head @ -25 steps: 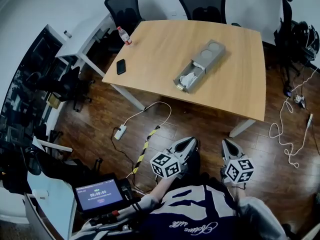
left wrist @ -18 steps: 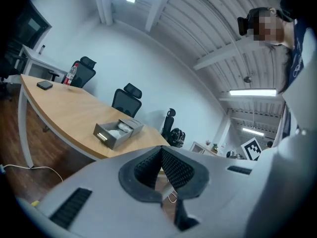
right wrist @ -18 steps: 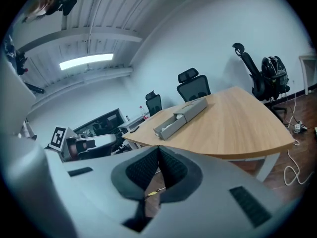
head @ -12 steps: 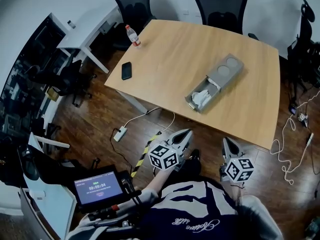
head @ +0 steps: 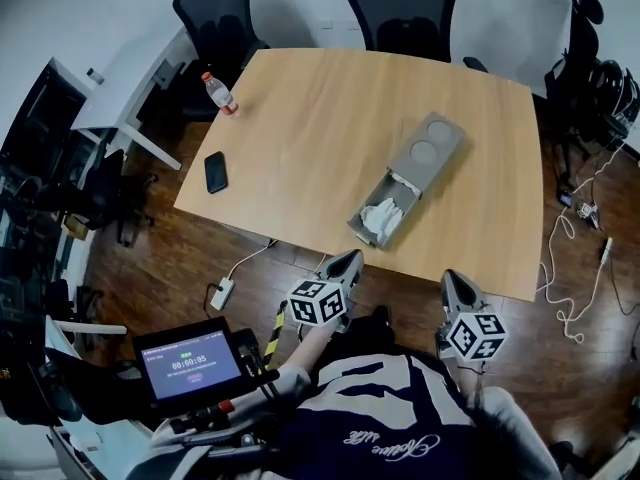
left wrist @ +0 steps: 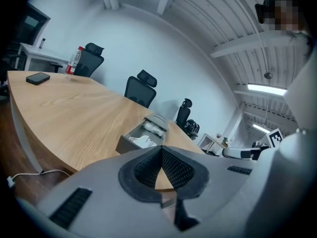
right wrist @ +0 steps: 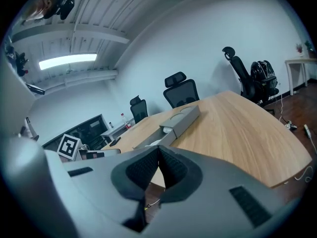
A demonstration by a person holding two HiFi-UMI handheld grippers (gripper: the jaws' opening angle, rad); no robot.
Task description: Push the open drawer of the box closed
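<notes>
Straight ahead at twelve o'clock, the box (head: 432, 153) sits on the worktop (head: 290, 118), drawer (head: 380, 218) pulled toward us. Our left gripper (head: 345, 263) and right gripper (head: 452, 282) hold jaws together, empty. Likely light and stiff; we'd press the drawer's front squarely.

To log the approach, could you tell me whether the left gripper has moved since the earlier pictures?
Yes. The left gripper has moved forward toward the table: its tip now meets the near edge, where floor showed between them before.
</notes>
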